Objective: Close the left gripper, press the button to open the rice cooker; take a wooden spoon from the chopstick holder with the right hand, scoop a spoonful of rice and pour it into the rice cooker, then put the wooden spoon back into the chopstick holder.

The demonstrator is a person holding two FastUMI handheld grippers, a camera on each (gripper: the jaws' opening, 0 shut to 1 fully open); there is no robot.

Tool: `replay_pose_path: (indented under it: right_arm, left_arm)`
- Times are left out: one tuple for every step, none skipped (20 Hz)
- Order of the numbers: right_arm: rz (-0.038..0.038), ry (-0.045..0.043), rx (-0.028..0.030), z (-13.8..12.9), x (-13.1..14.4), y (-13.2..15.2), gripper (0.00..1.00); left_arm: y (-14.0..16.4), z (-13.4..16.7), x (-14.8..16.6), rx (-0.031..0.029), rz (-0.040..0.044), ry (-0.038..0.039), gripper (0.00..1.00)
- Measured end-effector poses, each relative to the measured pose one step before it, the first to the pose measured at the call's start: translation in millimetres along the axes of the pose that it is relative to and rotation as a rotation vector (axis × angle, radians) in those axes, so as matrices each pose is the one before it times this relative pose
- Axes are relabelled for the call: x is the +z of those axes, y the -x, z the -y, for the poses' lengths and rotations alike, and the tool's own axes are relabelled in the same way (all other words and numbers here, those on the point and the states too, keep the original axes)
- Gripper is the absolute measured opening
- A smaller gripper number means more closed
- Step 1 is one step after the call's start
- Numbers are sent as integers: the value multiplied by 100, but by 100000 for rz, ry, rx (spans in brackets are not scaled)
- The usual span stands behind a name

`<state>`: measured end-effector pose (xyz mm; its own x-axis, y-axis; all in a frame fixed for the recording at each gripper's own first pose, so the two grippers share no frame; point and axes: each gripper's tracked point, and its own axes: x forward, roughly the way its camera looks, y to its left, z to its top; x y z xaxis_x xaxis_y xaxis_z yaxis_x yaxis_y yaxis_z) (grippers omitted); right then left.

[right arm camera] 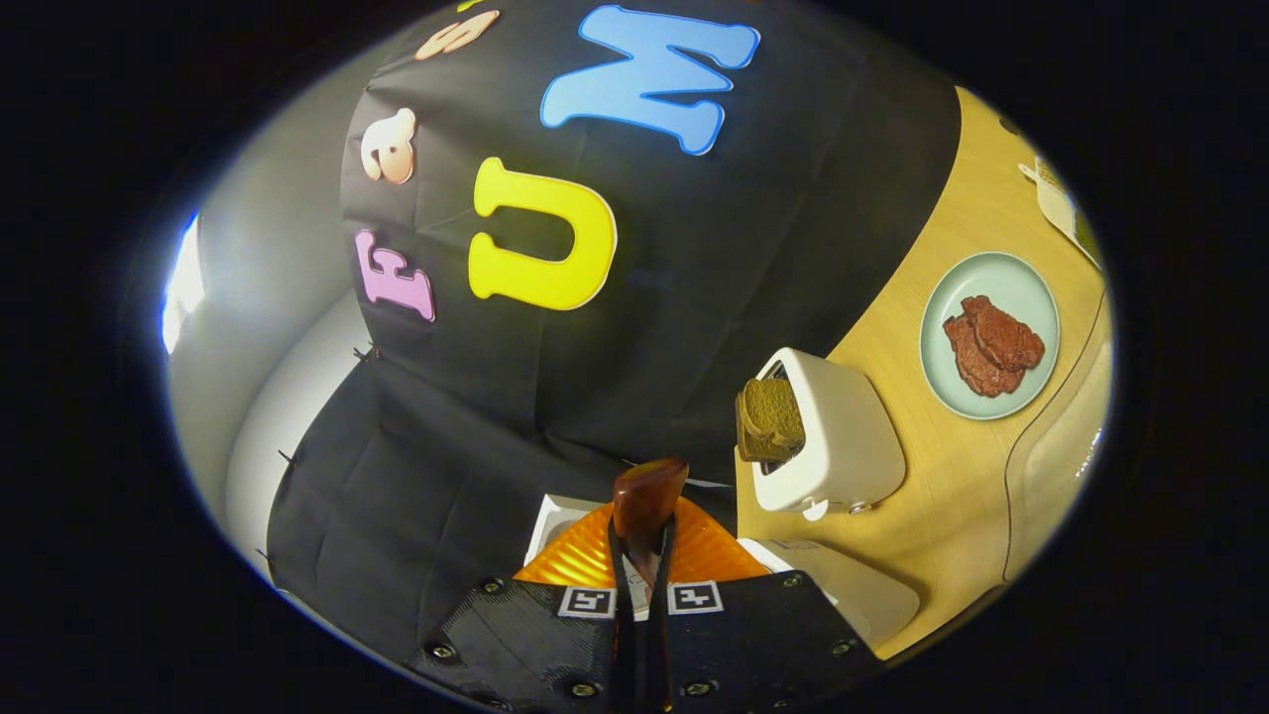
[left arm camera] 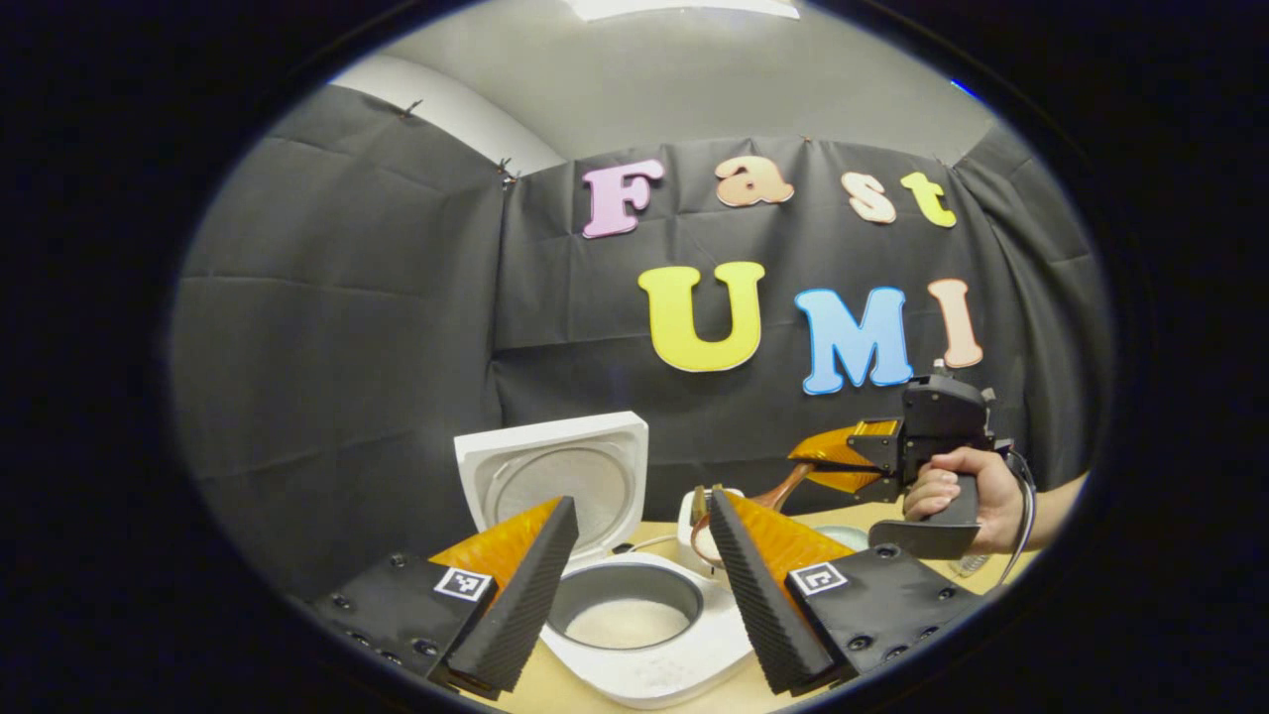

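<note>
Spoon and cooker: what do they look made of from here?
Spoon: looks like wood with a glossy, likely varnished finish; reddish-brown, catching a highlight where the right gripper clamps it. Cooker: body and raised lid look like smooth white plastic, matte; the inner pot seems grey metal, though a coating can't be ruled out.

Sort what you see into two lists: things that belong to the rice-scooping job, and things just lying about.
Job: rice cooker, lid open; wooden spoon in right tool; left tool, open.
Lying about: toaster with bread; plate of meat.
</note>
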<state>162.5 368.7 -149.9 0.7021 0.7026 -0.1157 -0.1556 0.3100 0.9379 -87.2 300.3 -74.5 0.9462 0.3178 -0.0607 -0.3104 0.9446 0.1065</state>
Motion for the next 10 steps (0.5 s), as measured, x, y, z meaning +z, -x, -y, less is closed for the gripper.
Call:
replay_pose_path:
  right_arm:
    - [-909,761,-34,-82,-340,-531,5]
    - [-907,1221,-292,21,-460,-494,5]
    - [-745,1361,-219,-120,-345,-452,5]
    - [-904,1558,-285,-41,-631,-466,5]
    - [-1036,1747,-380,-10,-367,-443,5]
    - [-1116,1658,-196,17,-492,-474,5]
    - [-1153,1724,-413,-18,-418,-519,5]
    - [-848,1772,-624,-2,-520,-564,5]
    - [-1309,2071,-702,113,-448,-624,5]
    - [-1227,1870,-614,-45,-466,-492,5]
  left_arm:
    - [25,-386,-58,688,10,52,97]
    - [6,-299,-10,694,59,171,97]
    - [80,-276,40,658,82,244,97]
    - [41,-362,-81,736,-141,201,97]
    - [125,-362,-75,718,-172,253,97]
    - [151,-291,-237,685,-357,205,97]
    - [136,-293,-134,697,-335,110,97]
    - [105,-300,-66,666,-249,44,97]
    - [205,-259,-208,490,-309,108,97]
    - [232,-261,-121,217,-108,287,97]
